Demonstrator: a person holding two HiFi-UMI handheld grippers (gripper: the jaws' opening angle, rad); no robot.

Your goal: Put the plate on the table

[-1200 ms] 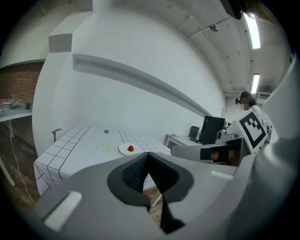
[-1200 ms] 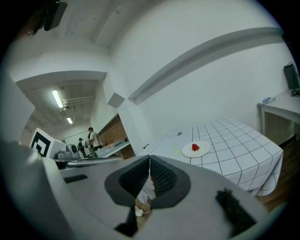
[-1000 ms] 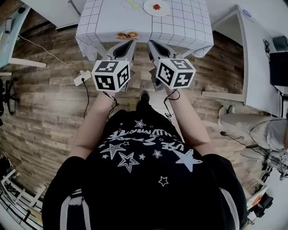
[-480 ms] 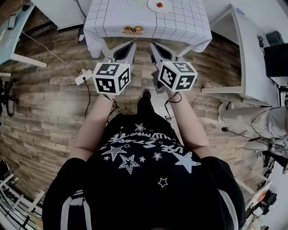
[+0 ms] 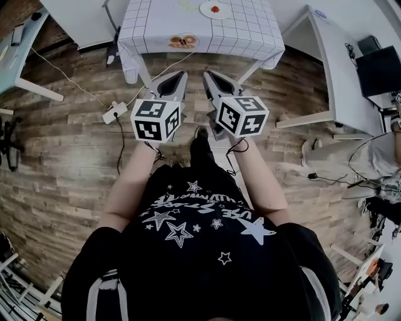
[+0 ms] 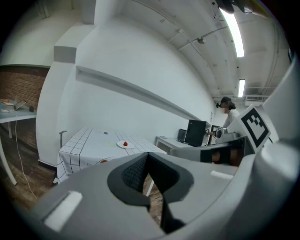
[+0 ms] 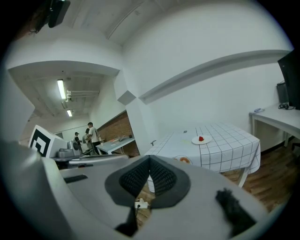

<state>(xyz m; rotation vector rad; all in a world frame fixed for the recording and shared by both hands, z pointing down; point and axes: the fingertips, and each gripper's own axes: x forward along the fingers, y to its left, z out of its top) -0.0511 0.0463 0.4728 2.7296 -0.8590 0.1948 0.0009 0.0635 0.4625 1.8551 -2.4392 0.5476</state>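
A table (image 5: pixel 250 31) with a white checked cloth stands ahead of me across the wood floor. On it lie a plate with orange food (image 5: pixel 182 41) near the front edge and a white plate with a red piece (image 5: pixel 215 9) farther back. My left gripper (image 5: pixel 181 74) and right gripper (image 5: pixel 206 74) are held side by side in the air, short of the table, both shut with nothing in them. The left gripper view shows the table (image 6: pixel 86 140) and the red-piece plate (image 6: pixel 124 145) beyond the shut left gripper (image 6: pixel 147 156). Past the shut right gripper (image 7: pixel 150 160), the right gripper view shows both plates (image 7: pixel 200 139).
A white power strip (image 5: pixel 114 111) with a cable lies on the floor left of my path. White desks stand at the left (image 5: pixel 22 44) and right (image 5: pixel 332 69), and a dark monitor (image 5: pixel 379 69) at the far right. People stand far back (image 7: pixel 90 136).
The table has drifted slightly up and away in the head view. Both grippers stay shut, side by side, shifted a little upward.
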